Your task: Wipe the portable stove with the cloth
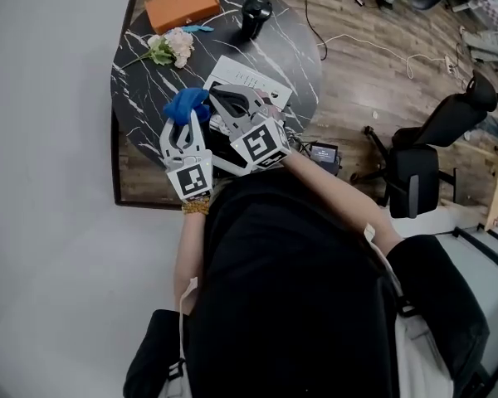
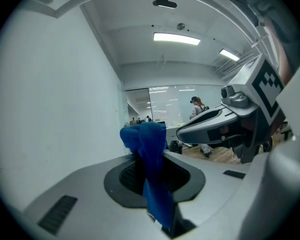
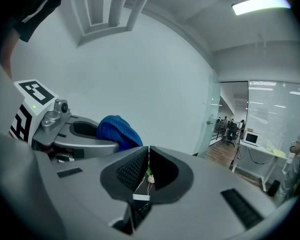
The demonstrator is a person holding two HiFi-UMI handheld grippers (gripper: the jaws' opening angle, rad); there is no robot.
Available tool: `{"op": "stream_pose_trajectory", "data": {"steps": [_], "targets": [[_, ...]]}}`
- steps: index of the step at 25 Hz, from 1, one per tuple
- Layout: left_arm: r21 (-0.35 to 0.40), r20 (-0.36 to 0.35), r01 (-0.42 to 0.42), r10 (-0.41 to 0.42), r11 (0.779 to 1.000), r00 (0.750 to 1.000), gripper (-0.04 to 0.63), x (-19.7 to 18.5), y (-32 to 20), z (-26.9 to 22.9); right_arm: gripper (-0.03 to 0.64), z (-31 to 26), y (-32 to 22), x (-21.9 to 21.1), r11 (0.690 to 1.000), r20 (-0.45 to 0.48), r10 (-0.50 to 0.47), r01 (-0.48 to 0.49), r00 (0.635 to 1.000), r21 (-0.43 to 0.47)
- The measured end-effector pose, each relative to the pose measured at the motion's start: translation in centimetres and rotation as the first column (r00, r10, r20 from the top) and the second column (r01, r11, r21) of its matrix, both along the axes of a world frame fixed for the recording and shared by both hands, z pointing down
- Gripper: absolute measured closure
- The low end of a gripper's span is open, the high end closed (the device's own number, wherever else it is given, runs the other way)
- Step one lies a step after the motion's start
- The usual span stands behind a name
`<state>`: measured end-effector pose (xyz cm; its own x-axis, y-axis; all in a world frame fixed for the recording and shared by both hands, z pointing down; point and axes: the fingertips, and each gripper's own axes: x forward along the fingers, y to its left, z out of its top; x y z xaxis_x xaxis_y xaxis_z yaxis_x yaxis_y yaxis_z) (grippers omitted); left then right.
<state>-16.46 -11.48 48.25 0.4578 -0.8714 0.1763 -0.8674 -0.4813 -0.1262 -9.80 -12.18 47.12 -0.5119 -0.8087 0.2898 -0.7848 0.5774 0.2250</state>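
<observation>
My left gripper (image 1: 185,121) is shut on a bunched blue cloth (image 1: 185,104) and holds it over the near part of the round black marble table (image 1: 133,98). In the left gripper view the cloth (image 2: 149,149) stands up between the pads and hangs down in front. Just to its right, my right gripper (image 1: 219,94) is shut with nothing in it; its pads meet in the right gripper view (image 3: 149,156). A flat white rectangular thing (image 1: 249,80), perhaps the stove, lies on the table just beyond the right gripper. Neither gripper view shows it.
An orange box (image 1: 183,4), a small bunch of flowers (image 1: 173,46) and a black cup (image 1: 255,15) stand at the table's far side. A white wall runs along the left. An office chair (image 1: 423,156) and cables (image 1: 349,44) are on the wooden floor to the right.
</observation>
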Motion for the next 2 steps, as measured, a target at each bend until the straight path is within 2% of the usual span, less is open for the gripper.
{"op": "stream_pose_trajectory", "data": {"steps": [2], "targets": [[-0.006,0.002,-0.009,0.009,1.0,1.0,0.532,0.67,-0.05,0.3,0.606,0.14,-0.29,0.35,1.0,-0.001,0.0,0.0,1.0,-0.001]]}}
